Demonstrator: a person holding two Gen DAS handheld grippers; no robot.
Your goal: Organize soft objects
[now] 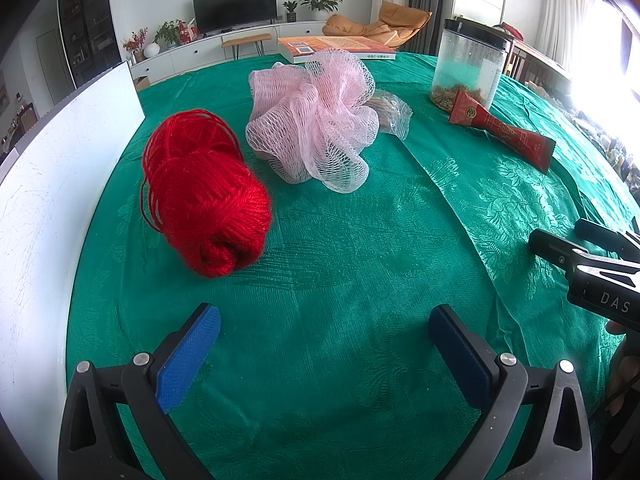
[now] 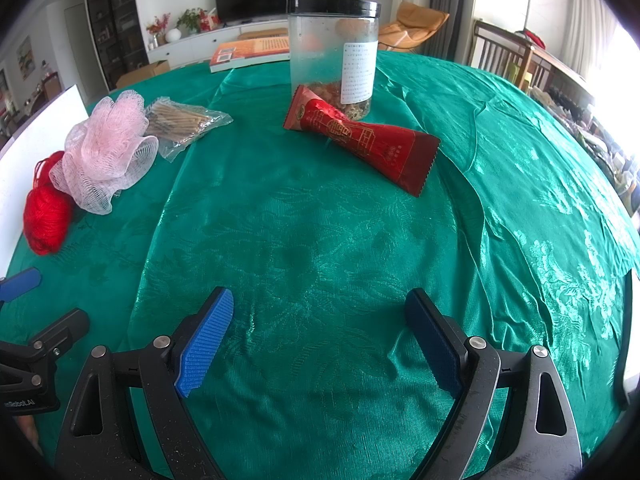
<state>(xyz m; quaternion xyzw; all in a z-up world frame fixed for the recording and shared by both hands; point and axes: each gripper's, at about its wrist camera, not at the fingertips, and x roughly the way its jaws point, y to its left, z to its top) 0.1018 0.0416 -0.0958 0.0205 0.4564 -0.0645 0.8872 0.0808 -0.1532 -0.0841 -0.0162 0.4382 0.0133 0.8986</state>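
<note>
A red yarn ball [image 1: 204,196] lies on the green tablecloth at the left, beside a white board. A pink mesh bath sponge [image 1: 314,120] sits just behind it. Both also show at the left of the right wrist view, the yarn [image 2: 46,216] and the sponge [image 2: 106,152]. My left gripper [image 1: 324,320] is open and empty, low over the cloth, in front of the yarn. My right gripper [image 2: 320,308] is open and empty over bare cloth, in front of a red snack packet [image 2: 360,140].
A clear plastic jar with a black lid [image 2: 334,56] stands behind the packet. A clear bag of brown sticks [image 2: 182,124] lies right of the sponge. An orange book [image 2: 252,52] lies at the far edge. A white board [image 1: 52,184] lies along the left.
</note>
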